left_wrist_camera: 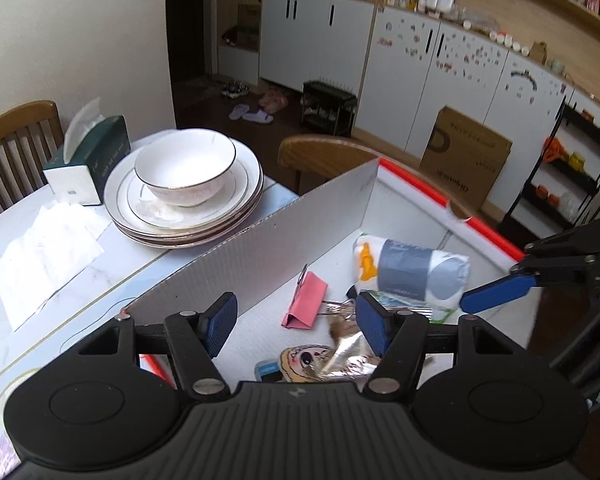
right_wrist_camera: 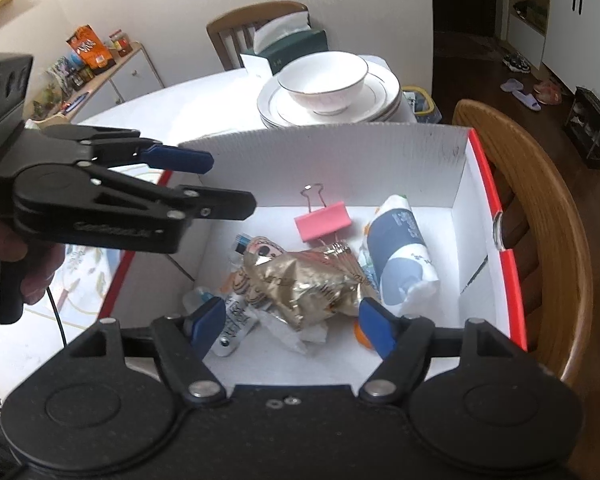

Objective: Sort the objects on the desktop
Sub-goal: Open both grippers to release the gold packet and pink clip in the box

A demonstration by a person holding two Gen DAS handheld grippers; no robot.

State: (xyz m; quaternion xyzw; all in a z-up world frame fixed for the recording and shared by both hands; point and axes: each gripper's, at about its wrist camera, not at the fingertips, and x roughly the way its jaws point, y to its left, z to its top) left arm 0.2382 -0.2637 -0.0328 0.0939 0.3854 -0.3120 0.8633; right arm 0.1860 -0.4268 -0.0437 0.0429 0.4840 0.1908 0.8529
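Note:
A white cardboard box (left_wrist_camera: 300,240) (right_wrist_camera: 340,156) with a red rim sits on the table. Inside lie a pink binder clip (left_wrist_camera: 306,300) (right_wrist_camera: 324,222), a gold foil packet (right_wrist_camera: 304,284) (left_wrist_camera: 348,352), a white and grey-blue tissue pack (left_wrist_camera: 412,272) (right_wrist_camera: 400,256) and a small tube (right_wrist_camera: 236,324). My left gripper (left_wrist_camera: 296,320) (right_wrist_camera: 228,184) hovers above the box's left side, open and holding nothing. Over the near part of the box, my right gripper (right_wrist_camera: 292,322) is open too, above the foil packet and clear of it. One of its blue fingers (left_wrist_camera: 496,292) shows in the left wrist view.
A stack of plates (left_wrist_camera: 120,208) (right_wrist_camera: 388,100) with a bowl (left_wrist_camera: 184,164) stands beyond the box, beside a green tissue box (left_wrist_camera: 88,160) and a flat paper napkin (left_wrist_camera: 48,252). Wooden chairs (right_wrist_camera: 540,240) (left_wrist_camera: 16,140) flank the table. A hand (right_wrist_camera: 36,276) grips the left handle.

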